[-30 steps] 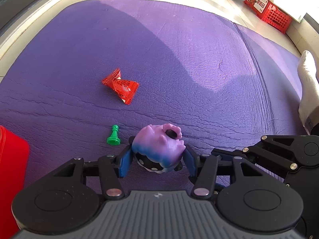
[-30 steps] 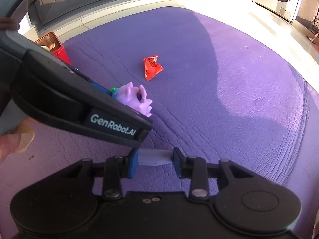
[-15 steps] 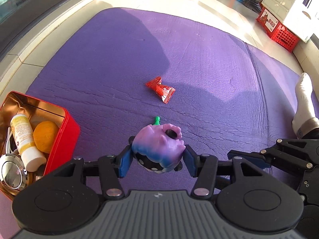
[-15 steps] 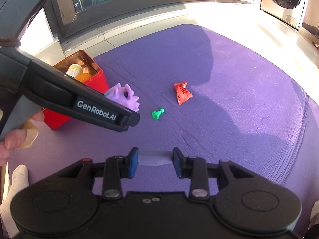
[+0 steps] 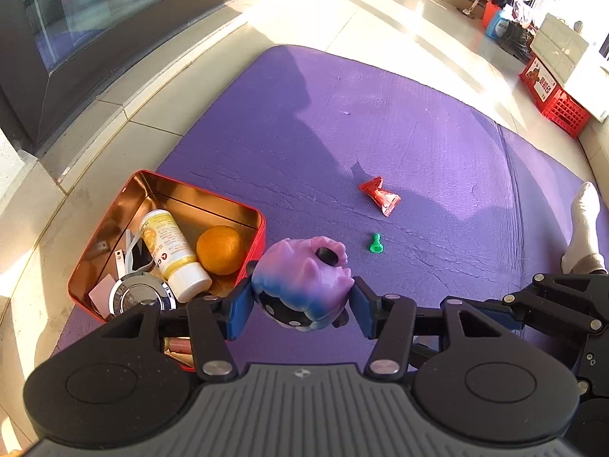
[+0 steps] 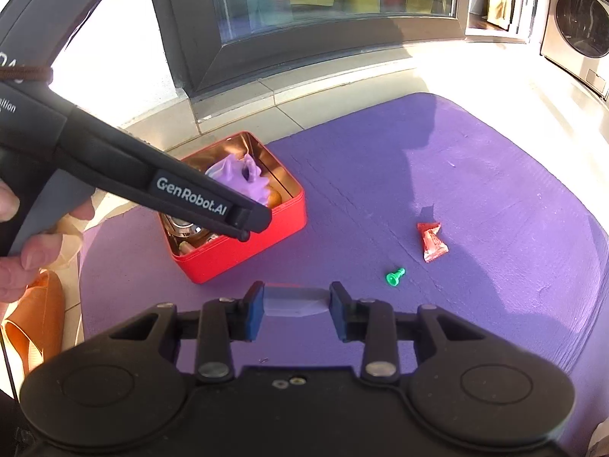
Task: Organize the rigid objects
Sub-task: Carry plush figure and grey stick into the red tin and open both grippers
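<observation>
Mat: a purple mat [image 5: 399, 144] lies on pale floor tiles beside a dark-framed window; its surface is creased and partly in shadow.
Tin: a red tin [image 5: 95, 251] with a coppery inside stands open at the mat's near-left corner. In it lie a yellow-and-white bottle [image 5: 171, 251] on its side, an orange [image 5: 221, 249] just beside the bottle, a round chrome piece [image 5: 137, 297] and a few small flat bits I cannot make out.
Left gripper: the left gripper [image 5: 302, 302] has its blue pads pressed on both sides of the toy, held off the mat. In the right wrist view its dark body crosses above the tin, with fingers of a hand [image 6: 23, 266] around the handle.
Toy: a pink-and-blue spiky toy [image 5: 304, 282] with black spotted patches sits clamped between the left pads; from the right wrist view it hangs over the open tin.
Right gripper: the right gripper [image 6: 296, 302] is closed on a pale, see-through block [image 6: 295, 300] that spans the narrow gap between its pads, above the mat.
Wrapper: a red wrapper [image 5: 380, 195] lies alone near the middle of the mat.
Pawn: a small green pawn [image 5: 376, 243] lies on the mat, near the wrapper and apart from the tin.
Sock: a foot in a white sock [image 5: 586, 228] rests at the mat's right edge.
</observation>
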The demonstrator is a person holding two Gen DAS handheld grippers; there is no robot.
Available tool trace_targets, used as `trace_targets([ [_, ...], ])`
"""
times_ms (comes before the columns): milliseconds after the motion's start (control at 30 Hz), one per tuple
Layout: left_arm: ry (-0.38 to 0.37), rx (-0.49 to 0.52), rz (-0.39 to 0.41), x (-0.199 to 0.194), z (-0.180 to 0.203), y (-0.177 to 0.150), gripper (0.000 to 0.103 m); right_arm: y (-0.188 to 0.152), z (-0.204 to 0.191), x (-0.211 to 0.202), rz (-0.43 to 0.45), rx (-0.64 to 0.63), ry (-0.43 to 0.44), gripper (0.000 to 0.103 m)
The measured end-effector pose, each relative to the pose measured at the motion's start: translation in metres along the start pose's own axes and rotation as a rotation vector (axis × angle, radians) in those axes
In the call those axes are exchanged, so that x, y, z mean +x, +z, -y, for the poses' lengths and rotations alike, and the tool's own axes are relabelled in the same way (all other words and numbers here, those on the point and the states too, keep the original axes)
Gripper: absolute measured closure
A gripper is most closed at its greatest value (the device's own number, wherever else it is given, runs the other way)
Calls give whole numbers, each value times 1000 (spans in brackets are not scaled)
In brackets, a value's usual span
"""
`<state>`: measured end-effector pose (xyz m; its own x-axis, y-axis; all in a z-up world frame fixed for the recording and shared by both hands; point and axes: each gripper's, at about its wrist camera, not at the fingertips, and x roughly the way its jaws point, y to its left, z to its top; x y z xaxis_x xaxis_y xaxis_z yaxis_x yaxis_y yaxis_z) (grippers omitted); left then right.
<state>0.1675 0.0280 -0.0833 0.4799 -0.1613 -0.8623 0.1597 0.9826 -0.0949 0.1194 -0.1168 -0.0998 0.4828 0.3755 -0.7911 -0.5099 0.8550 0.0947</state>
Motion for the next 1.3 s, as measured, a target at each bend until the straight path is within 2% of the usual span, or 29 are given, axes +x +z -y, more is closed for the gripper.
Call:
trace_targets([
  [300, 55, -32, 76, -33, -54, 6, 49, 38, -35, 6, 19, -50, 9, 68],
  [500, 86, -89, 84, -29, -96, 5, 49, 62, -47, 31, 13, -81, -2, 68],
  [867, 151, -193, 18, 23, -167, -8, 49, 102, -58, 100, -11, -108, -6, 68],
  [1300, 184, -195, -20, 83, -185, -11, 49, 120, -45, 191, -89, -58, -50, 68],
])
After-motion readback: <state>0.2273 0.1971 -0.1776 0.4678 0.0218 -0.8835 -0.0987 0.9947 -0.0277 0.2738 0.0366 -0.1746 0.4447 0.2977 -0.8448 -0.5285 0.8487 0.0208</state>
